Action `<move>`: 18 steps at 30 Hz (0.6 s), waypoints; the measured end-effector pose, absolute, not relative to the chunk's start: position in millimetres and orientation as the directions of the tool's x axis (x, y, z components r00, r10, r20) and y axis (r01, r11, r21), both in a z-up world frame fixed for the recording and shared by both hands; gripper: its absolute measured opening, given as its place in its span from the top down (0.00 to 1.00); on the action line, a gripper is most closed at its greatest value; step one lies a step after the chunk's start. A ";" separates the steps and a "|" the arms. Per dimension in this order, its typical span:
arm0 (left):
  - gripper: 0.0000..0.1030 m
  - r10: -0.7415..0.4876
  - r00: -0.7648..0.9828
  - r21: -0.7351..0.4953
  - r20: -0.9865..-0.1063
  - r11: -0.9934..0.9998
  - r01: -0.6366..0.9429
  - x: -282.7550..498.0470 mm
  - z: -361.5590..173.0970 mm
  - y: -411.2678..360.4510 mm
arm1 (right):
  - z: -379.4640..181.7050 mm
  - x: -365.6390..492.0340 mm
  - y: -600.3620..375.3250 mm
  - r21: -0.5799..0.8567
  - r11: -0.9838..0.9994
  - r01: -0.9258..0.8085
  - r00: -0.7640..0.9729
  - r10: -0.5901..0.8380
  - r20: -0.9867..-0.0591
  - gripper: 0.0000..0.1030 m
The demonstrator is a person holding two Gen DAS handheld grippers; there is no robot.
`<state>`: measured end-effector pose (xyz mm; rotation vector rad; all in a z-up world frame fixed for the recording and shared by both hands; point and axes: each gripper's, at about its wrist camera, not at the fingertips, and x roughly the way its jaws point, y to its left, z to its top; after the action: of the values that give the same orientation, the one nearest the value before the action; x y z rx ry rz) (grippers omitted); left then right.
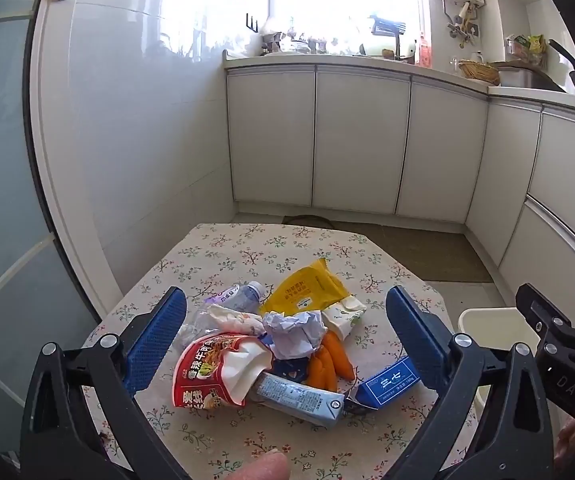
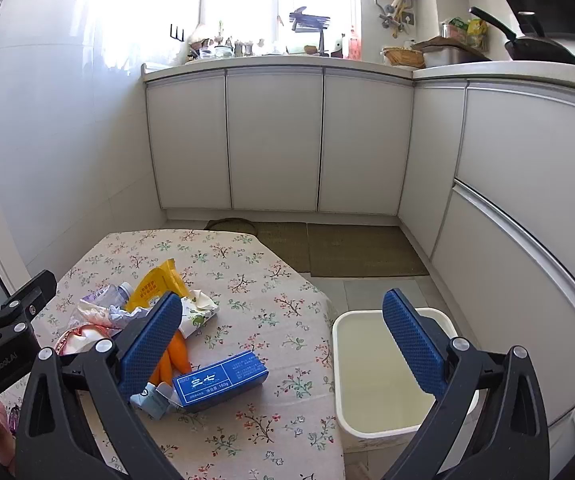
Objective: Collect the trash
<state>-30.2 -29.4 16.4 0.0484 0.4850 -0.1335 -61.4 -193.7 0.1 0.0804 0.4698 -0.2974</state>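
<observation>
Both claws gaping, empty — left claw [image 1: 287,340] frames the trash pile [image 1: 271,344] mid-worktop [image 1: 247,248]; blue box [image 2: 220,378] lies lower centre, long axis left-right, nearest right claw [image 2: 283,344]; bin [image 2: 375,368] right.

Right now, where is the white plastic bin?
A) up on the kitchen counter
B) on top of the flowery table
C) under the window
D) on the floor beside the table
D: the white plastic bin stands on the floor right beside the edge of the flowery tablecloth-covered table, below the tabletop, and looks empty inside.
</observation>
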 end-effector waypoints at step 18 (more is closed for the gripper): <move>0.07 -0.127 0.863 0.004 -0.489 0.989 0.148 -23.1 4.0 -22.6 | 0.7 -57.5 -187.8 -0.004 0.957 0.289 0.856 -0.260 -0.447 0.05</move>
<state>-23.1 -22.6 4.0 0.0421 0.5095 -0.1442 -57.5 -187.8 0.7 0.0637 0.4605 -0.2885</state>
